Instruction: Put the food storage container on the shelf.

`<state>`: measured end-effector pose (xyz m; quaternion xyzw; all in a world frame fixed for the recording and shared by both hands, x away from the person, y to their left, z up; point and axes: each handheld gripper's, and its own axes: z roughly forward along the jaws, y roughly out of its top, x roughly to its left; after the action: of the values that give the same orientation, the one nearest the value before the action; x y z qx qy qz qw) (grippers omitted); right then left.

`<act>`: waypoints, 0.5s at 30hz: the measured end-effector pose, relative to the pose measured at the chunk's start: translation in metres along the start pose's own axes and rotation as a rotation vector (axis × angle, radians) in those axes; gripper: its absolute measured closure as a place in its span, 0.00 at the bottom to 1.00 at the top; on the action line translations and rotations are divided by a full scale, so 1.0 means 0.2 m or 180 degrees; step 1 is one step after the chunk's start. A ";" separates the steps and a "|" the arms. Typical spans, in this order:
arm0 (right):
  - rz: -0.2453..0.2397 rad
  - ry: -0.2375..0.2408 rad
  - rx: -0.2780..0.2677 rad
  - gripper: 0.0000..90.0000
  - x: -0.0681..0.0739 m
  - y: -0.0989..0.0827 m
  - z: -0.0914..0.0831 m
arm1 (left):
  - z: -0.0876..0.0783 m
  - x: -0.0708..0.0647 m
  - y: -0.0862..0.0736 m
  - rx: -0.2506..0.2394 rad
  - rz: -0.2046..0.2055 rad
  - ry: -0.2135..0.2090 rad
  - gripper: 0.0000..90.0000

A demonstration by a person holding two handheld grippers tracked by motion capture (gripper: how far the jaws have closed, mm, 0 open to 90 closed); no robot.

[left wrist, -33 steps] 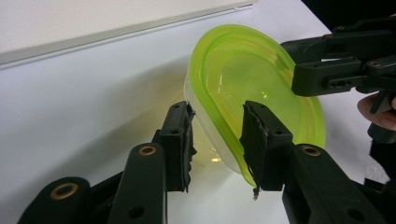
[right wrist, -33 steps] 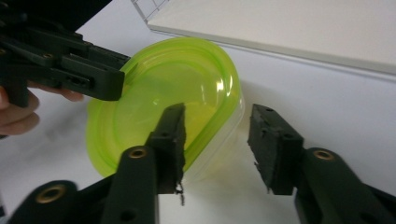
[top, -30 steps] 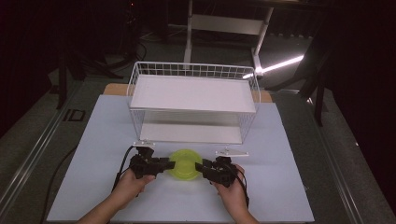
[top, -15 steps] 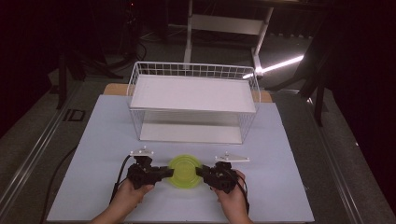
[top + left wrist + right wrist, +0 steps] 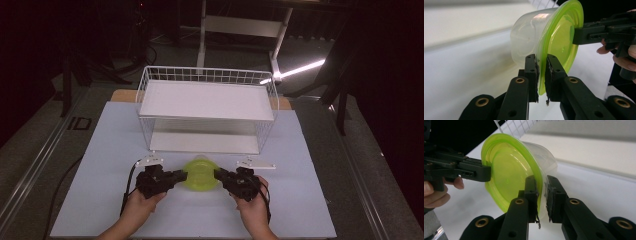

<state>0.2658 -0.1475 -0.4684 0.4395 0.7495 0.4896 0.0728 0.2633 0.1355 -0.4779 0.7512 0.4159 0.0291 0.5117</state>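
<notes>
Both claws are clamped on the rim of one clear tub with a yellow-green lid (image 5: 200, 173): the left claw (image 5: 181, 176) pinches its left edge and the right claw (image 5: 220, 174) its right edge, the right one's jaws having just been closing on the lid rim. Seen in the left gripper view, the tub (image 5: 541, 40) lies tipped on its side between the two claws, over the white bench (image 5: 110, 150). Just beyond it stands a white wire basket shelf (image 5: 207, 100).
</notes>
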 end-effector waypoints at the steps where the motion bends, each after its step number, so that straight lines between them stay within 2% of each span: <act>1: 0.0000 0.0000 0.0000 0.89 0.00 0.00 0.00 | 0.00 0.00 0.00 0.0000 0.0000 0.0000 0.91; 2: -0.0015 -0.0014 -0.0048 0.89 0.00 0.02 -0.01 | 0.00 -0.01 0.02 -0.0031 0.0072 0.0049 0.91; 7: 0.0007 -0.0076 -0.0131 0.89 -0.02 0.06 0.01 | 0.02 0.00 0.06 -0.0120 0.0113 0.0133 0.91; 15: 0.0030 -0.0200 -0.0174 0.89 -0.07 0.12 0.06 | 0.10 0.09 0.11 -0.0278 0.0127 0.0098 0.91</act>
<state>0.2945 -0.1469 -0.4601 0.4560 0.7311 0.4962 0.1059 0.2974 0.1291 -0.4771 0.7357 0.4070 0.0689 0.5370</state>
